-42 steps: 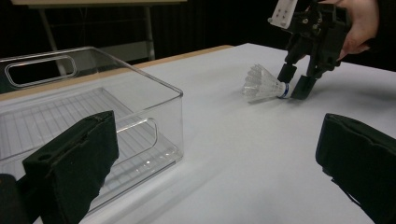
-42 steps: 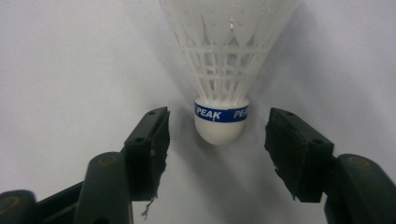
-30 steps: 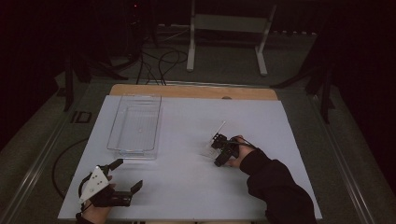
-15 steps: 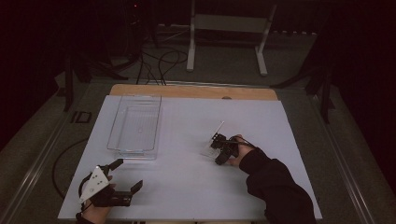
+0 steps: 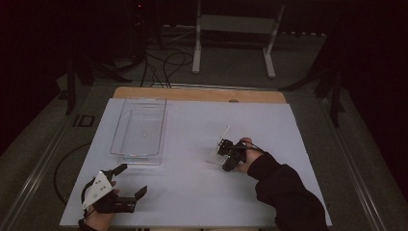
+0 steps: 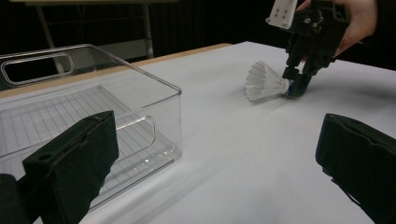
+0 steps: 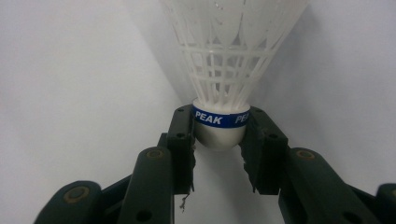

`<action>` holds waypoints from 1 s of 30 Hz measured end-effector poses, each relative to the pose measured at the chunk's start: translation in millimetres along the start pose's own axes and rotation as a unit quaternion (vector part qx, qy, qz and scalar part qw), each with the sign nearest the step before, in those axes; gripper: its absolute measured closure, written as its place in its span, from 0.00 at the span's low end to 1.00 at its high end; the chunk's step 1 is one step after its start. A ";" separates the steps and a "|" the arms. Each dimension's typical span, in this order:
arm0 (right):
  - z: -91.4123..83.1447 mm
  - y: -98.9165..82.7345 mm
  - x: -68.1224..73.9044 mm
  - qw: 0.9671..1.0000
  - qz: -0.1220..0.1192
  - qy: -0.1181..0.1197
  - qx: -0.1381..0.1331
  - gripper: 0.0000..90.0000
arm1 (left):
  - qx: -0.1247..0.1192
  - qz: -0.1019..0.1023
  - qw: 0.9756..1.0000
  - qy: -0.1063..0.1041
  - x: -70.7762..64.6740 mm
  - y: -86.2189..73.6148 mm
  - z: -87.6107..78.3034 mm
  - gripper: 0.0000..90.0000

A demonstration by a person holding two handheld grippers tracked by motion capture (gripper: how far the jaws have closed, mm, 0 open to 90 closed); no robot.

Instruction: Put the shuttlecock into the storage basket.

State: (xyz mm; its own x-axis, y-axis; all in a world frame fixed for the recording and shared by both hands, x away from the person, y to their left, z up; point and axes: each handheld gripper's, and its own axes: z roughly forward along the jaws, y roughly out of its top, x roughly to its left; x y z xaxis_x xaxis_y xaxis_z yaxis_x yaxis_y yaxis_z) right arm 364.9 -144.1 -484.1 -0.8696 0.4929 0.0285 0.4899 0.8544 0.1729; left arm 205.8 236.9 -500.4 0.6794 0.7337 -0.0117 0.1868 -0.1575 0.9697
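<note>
Right gripper [image 7: 218, 140] clamped on shuttlecock [image 7: 224, 70] at its cork base, jaws just closed; left gripper [image 5: 126, 183] wide, well apart

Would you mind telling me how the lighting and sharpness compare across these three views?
High view: dim, the surroundings nearly black, with only the white table lit. Left gripper view: brighter, the clear bin glinting along its rim, near jaws soft. Right gripper view: bright and even, the shuttlecock sharp at its blue band between the right gripper jaws.
</note>
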 end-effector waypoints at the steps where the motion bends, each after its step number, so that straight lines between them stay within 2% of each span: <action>1: -0.2 -1.2 1.0 1.000 -0.017 0.010 -0.001 0.74 | 0.000 -0.001 1.000 0.000 -0.1 0.0 0.1 0.00; 3: -0.9 -2.6 4.0 0.999 -0.032 0.005 0.004 0.74 | 0.001 -0.001 1.000 0.000 -0.2 -0.1 0.4 0.00; 4: -2.0 -4.2 5.8 0.999 -0.046 0.014 -0.005 0.74 | 0.000 -0.001 1.000 0.000 -0.2 -0.1 0.5 0.00; 7: -4.3 -6.7 8.0 0.997 -0.070 0.019 -0.005 0.74 | 0.001 -0.002 1.000 0.000 -0.3 -0.3 0.7 0.00; 11: -7.3 -10.8 11.4 0.996 -0.082 0.025 -0.005 0.74 | 0.002 -0.001 1.000 -0.001 -0.3 -0.3 0.9 0.00; 14: -9.7 -14.7 13.6 0.994 -0.102 0.025 -0.010 0.74 | 0.003 0.001 1.000 0.000 -0.4 -0.2 1.1 0.00; 18: -12.5 -20.4 19.4 0.992 -0.123 0.016 -0.010 0.74 | 0.007 0.004 1.000 0.001 -0.8 -0.1 1.5 0.00; 19: -13.2 -22.2 20.9 0.991 -0.133 0.013 -0.008 0.74 | 0.007 0.005 1.000 0.002 -0.9 -0.1 1.6 0.00; 21: -14.3 -26.7 24.0 0.986 -0.165 0.004 -0.012 0.74 | 0.008 0.004 1.000 0.001 -1.1 -0.1 1.9 0.00; 28: -16.3 -36.4 31.2 0.983 -0.185 0.016 0.005 0.74 | 0.011 0.003 1.000 -0.003 -1.5 -0.1 3.1 0.00; 30: -17.3 -38.1 32.3 0.981 -0.192 0.024 0.002 0.74 | 0.011 0.003 1.000 -0.004 -1.5 -0.1 3.2 0.00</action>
State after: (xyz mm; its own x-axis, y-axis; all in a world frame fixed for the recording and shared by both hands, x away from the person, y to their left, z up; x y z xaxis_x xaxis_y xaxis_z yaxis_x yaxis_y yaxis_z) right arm 317.1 -163.5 -472.8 -0.9918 0.1272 0.0083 0.1266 0.9761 0.1764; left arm 207.1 233.6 -501.3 0.6858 0.7277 -0.0077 0.1984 -0.1767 0.9641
